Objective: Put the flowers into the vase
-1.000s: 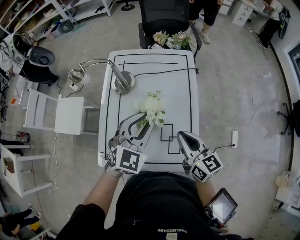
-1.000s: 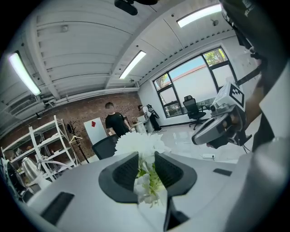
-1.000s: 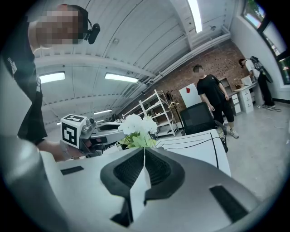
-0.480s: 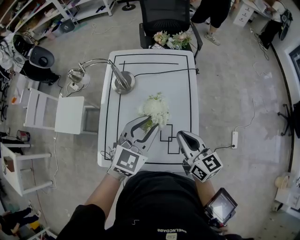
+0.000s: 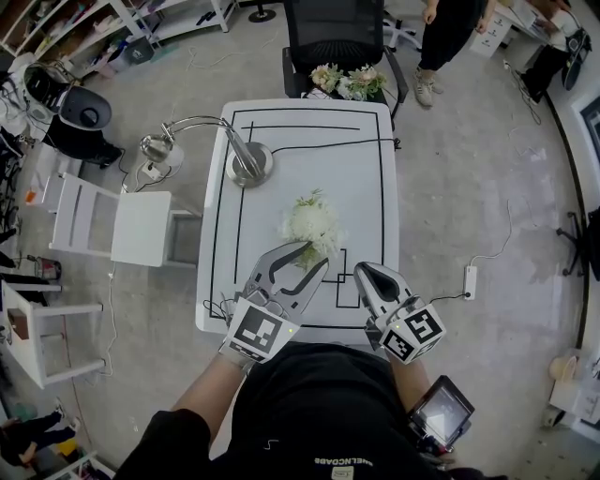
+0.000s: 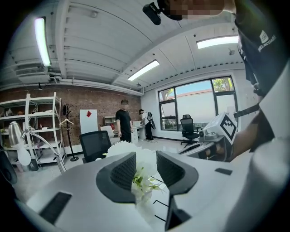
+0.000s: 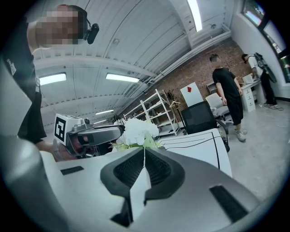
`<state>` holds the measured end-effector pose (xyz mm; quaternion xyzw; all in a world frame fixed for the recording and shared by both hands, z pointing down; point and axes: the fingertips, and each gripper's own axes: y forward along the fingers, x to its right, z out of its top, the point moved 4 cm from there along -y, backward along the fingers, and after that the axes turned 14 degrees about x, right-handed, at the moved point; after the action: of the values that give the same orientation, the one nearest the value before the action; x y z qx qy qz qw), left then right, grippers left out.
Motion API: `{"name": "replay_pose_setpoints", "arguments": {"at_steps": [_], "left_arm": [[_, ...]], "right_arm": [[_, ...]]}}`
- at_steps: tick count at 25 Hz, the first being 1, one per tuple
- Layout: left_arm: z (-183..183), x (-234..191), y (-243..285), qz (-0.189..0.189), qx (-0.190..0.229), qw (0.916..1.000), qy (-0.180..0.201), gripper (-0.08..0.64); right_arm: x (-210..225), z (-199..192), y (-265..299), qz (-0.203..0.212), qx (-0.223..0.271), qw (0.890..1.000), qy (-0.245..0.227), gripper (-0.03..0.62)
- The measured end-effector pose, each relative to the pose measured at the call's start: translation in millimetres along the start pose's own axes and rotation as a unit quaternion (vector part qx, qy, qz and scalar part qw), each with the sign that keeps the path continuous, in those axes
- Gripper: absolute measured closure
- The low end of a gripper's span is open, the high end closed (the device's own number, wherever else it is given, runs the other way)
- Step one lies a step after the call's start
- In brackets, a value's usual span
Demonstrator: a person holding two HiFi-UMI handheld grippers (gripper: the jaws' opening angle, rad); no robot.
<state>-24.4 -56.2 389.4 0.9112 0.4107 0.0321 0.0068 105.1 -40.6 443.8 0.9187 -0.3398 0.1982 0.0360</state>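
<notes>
Left gripper view: left gripper (image 6: 146,164) jaws apart and just been opening. The flowers (image 6: 144,181) stand between the pads, green sprigs in the gap, neither pad pressing. Nothing gripped. Right gripper (image 7: 144,156): jaws together, empty; flowers beyond its tips, apart from them.

Head view: flowers near the middle of the table (image 5: 361,178), at the left gripper's jaw tips. Right gripper just to their right, nearer the front edge. Table white with black lines; lamp (image 5: 246,164) at far left. Chair (image 5: 328,37) at the far end carries a second bunch (image 5: 345,81). Person (image 5: 448,28) stands beyond, on grey floor (image 5: 469,169).

Head view gives only the bloom's top; right gripper view shows it raised above the table. Gripper views add brick wall (image 6: 54,102), shelves (image 7: 156,113), windows (image 6: 199,104). What holds the stems: cannot tell.
</notes>
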Motion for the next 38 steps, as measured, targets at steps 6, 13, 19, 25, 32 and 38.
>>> {"name": "replay_pose_setpoints", "arguments": {"at_steps": [6, 13, 19, 25, 32, 38], "left_arm": [[9, 13, 1, -0.012, 0.006, 0.9999, 0.0, 0.433], [15, 16, 0, -0.013, 0.014, 0.9998, -0.003, 0.433], [23, 24, 2, -0.021, 0.025, 0.9994, -0.007, 0.434], [27, 37, 7, -0.04, 0.034, 0.9985, -0.015, 0.434], [25, 57, 24, -0.069, 0.038, 0.9963, -0.034, 0.434], [30, 68, 39, -0.094, 0.058, 0.9912, -0.073, 0.507]], "right_arm": [[1, 2, -1, 0.005, 0.0, 1.0, -0.001, 0.58], [-1, 1, -2, 0.008, 0.001, 1.0, 0.0, 0.58], [2, 5, -5, 0.005, 0.006, 1.0, 0.0, 0.58], [2, 14, -11, -0.003, 0.018, 1.0, -0.005, 0.58], [10, 54, -32, -0.025, 0.059, 0.998, -0.029, 0.58], [12, 92, -58, -0.045, 0.092, 0.993, -0.061, 0.581]]}}
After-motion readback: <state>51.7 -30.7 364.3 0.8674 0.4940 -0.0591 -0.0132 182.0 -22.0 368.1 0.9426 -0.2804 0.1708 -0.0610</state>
